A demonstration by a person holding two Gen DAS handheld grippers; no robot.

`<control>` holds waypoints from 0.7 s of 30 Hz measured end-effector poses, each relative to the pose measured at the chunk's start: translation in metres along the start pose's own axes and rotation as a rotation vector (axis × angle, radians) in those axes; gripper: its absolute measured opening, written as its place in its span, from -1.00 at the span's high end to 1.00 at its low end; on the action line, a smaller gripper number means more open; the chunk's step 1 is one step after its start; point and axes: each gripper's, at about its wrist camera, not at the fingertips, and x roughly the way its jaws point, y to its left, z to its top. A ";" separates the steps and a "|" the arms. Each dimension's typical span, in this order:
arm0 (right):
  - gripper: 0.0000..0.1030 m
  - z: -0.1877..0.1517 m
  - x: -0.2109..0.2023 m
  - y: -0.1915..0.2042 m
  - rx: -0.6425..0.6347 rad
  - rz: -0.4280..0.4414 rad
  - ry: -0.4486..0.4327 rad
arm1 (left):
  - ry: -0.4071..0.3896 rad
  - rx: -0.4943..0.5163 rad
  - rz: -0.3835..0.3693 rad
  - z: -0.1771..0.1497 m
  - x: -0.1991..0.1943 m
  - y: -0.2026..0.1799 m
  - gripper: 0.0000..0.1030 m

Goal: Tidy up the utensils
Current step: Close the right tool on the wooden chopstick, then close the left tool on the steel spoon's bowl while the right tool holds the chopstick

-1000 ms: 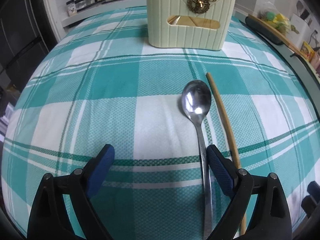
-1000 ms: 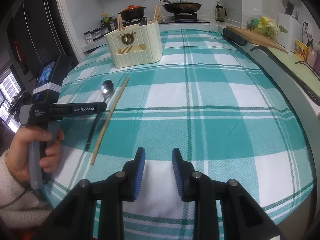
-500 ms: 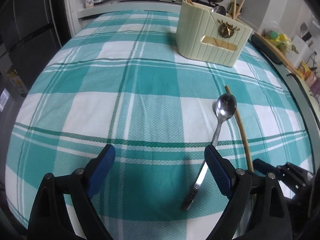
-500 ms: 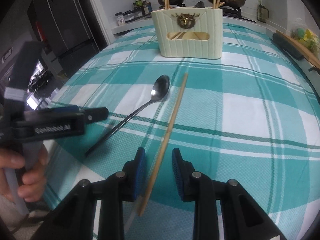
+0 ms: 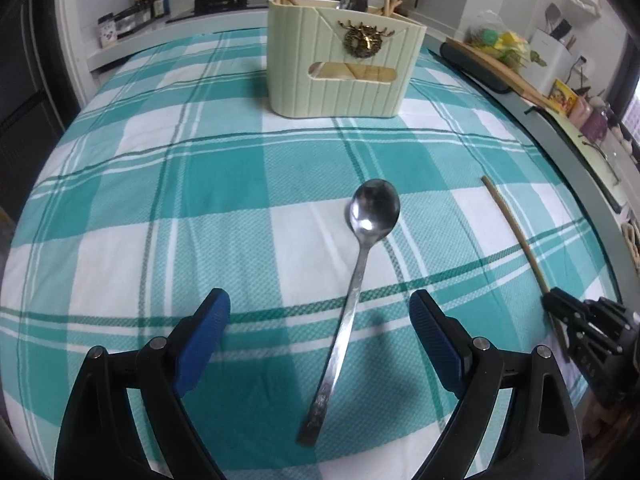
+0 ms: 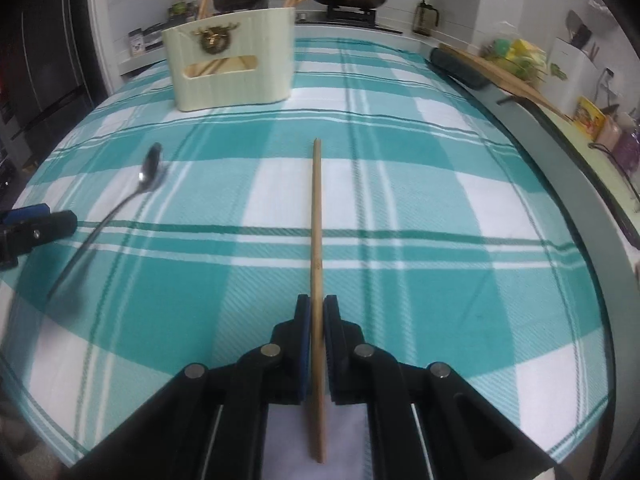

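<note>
Left gripper (image 5: 320, 336) hangs spread wide above the spoon (image 5: 356, 276), whose handle lies between the pads untouched; the holder (image 5: 340, 76) stands beyond on the cloth (image 5: 120, 200). To take the spoon well, I would lower squarely over the handle and close mid-shaft.

Right gripper (image 6: 317, 320) is pinched on the chopstick (image 6: 316, 220), which points toward the far edge. Nothing lies between it and the holder (image 6: 236, 68); sticks already inside may crowd the slot.
</note>
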 end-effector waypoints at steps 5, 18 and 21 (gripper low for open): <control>0.33 -0.015 -0.011 -0.019 0.032 0.001 0.004 | 0.064 0.078 -0.035 0.021 0.036 -0.012 -0.79; 0.24 0.000 -0.013 -0.039 0.089 0.086 0.004 | 0.066 0.250 -0.043 0.044 0.057 -0.033 0.11; 0.24 0.012 -0.012 -0.043 0.075 0.101 -0.003 | 0.059 0.248 -0.060 0.044 0.054 -0.034 0.31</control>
